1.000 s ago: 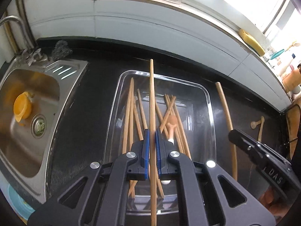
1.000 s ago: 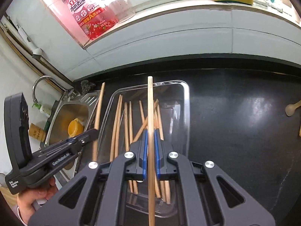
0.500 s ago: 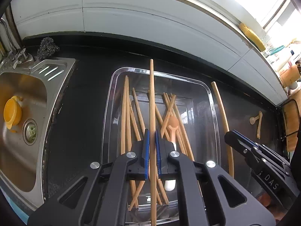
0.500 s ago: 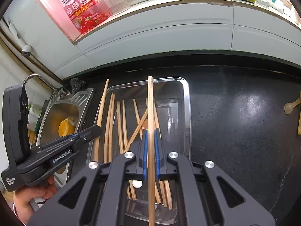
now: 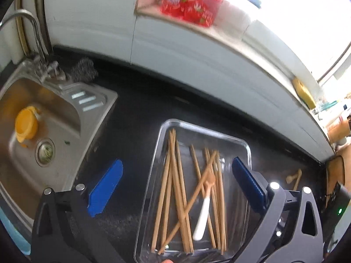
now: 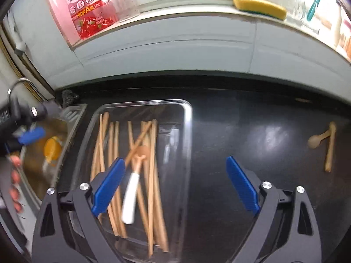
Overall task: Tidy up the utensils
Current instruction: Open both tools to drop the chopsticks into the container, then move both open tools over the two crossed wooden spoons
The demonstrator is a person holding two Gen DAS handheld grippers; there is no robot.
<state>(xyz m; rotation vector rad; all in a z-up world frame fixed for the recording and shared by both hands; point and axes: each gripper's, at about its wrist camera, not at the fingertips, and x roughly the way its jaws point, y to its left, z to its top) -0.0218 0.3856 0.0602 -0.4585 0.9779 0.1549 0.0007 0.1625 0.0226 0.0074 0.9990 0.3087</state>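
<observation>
On the black kitchen counter (image 6: 252, 120) beside the steel sink (image 5: 57, 114), I see both tools spread wide and holding nothing: left gripper (image 5: 175, 188), right gripper (image 6: 175, 188). Below them the chopsticks (image 5: 175, 188) and a white-handled spoon (image 6: 131, 192) lie jumbled in the clear tray (image 6: 186, 131). A small wooden spoon (image 6: 316, 140) rests well apart, to the right.

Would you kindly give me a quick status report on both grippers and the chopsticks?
Left gripper and right gripper open, empty. Chopsticks piled in glass tray. Two wooden utensils remain on counter; nothing obstructing.
</observation>
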